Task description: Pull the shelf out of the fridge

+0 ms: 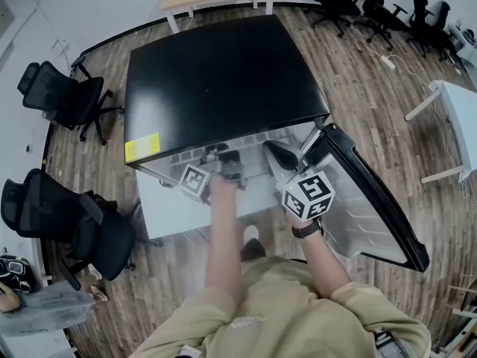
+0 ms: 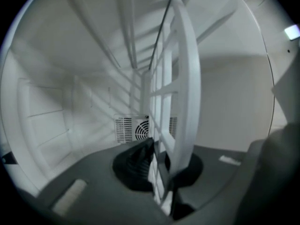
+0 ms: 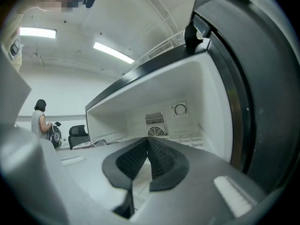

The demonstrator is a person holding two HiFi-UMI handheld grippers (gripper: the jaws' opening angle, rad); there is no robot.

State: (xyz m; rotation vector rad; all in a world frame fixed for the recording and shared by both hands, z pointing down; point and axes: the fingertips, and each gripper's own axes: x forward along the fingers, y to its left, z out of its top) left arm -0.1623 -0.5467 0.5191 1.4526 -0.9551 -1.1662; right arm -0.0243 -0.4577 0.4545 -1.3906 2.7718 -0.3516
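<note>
Where the head view looks steeply down, a black-topped fridge (image 1: 223, 73) is seen on a wooden floor (image 1: 358, 88), with its door (image 1: 373, 200) swung open to the person's right. Both tools are held at the open front. The left tongs (image 1: 220, 154) are reached into the cabinet, and the right tongs (image 1: 272, 151) are held just beside them, nearer the door. Two black office chairs (image 1: 71, 95) are seen to the left of the fridge.

In the left gripper view, the shelf (image 2: 187, 78), a white grid with a broad front rail, is shown inside the fridge (it appears on edge, since the camera is turned). Its front rail is clamped between the two dark pads of the left tongs, which are closed almost fully upon it. A fan grille (image 2: 133, 129) is seen on the back wall behind it.

In the right gripper view, the pads of the right tongs are pressed together, and nothing is held between them. They are pointed at the open cabinet, where a round dial (image 3: 180, 109) is set on the back wall. A person (image 3: 40, 121) is seen far off at the left.
</note>
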